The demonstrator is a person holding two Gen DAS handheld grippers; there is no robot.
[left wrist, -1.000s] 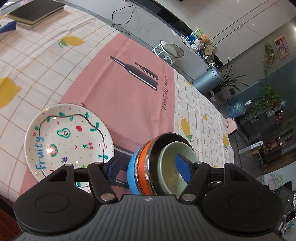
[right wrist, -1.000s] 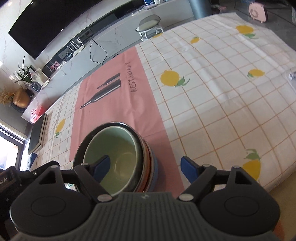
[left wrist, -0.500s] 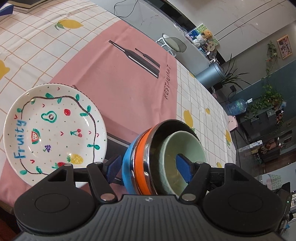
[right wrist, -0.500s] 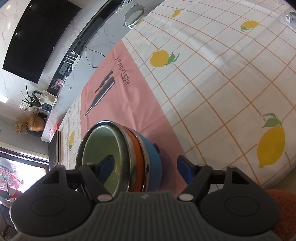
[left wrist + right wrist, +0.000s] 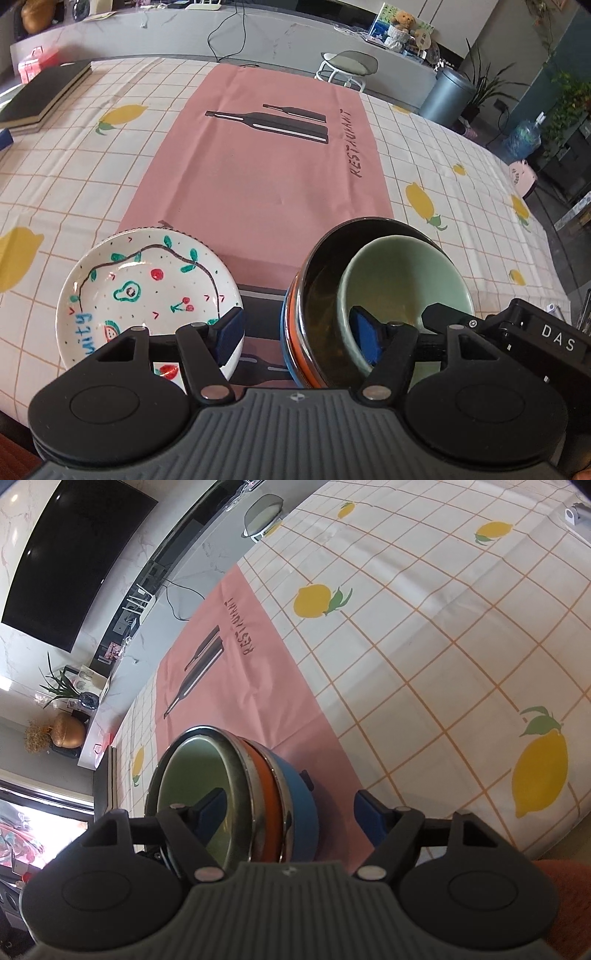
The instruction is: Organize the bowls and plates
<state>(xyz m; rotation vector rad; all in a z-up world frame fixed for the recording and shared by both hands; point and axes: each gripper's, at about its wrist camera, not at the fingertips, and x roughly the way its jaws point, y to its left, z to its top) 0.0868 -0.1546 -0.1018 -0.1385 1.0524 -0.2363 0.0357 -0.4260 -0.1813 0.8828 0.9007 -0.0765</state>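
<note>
You've swung the left tongs (image 5: 297, 334) level between fruit plate (image 5: 147, 291) and bowl stack (image 5: 373, 295); both tongs spread, right tongs (image 5: 290, 812) just narrowed around the stack's rim, nothing pinched yet

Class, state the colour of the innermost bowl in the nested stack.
Pale mint green; the innermost bowl shows best in the left wrist view.

The left gripper (image 5: 297, 334) hides the plate's (image 5: 147, 280) near rim — lettering cut short.
</note>
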